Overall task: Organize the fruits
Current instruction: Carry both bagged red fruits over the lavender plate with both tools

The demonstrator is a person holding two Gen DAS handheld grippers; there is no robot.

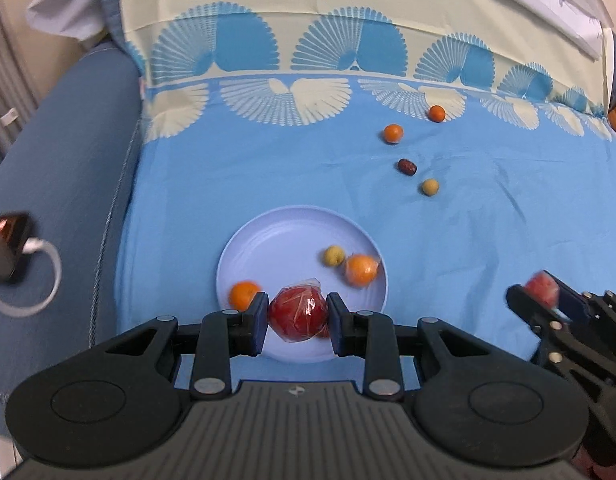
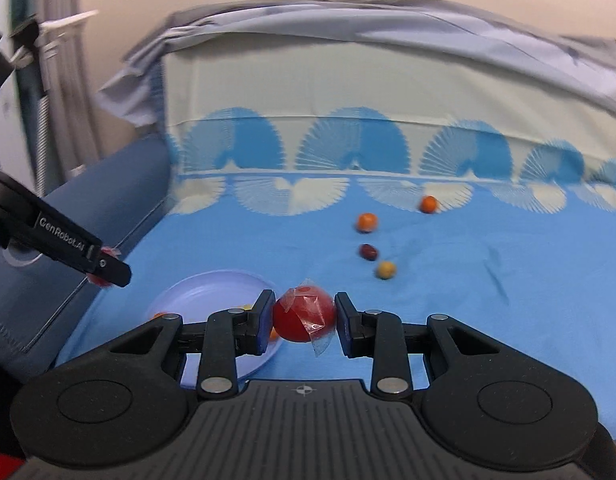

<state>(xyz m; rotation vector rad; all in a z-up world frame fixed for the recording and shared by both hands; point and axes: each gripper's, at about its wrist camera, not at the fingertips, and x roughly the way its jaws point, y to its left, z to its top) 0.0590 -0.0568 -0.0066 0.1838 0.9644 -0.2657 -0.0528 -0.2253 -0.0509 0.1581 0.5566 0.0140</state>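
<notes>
My left gripper (image 1: pixel 296 318) is shut on a red fruit in clear wrap (image 1: pixel 298 311), held above the near edge of a pale blue plate (image 1: pixel 268 240). The plate holds two oranges (image 1: pixel 244 294) (image 1: pixel 361 269) and a small yellow fruit (image 1: pixel 333 256). My right gripper (image 2: pixel 306 318) is shut on a second wrapped red fruit (image 2: pixel 304 312), to the right of the plate (image 2: pixel 212 284). In the left wrist view the right gripper (image 1: pixel 541 292) appears at the right edge with its red fruit (image 1: pixel 541 286). In the right wrist view the left gripper (image 2: pixel 106 268) shows at the left.
Loose on the blue patterned cloth (image 1: pixel 487 208) beyond the plate lie two small oranges (image 1: pixel 393 133) (image 1: pixel 437 113), a dark red date (image 1: pixel 407 167) and a yellow fruit (image 1: pixel 430 187). A phone with a white cable (image 1: pixel 6 246) rests on the sofa arm at left.
</notes>
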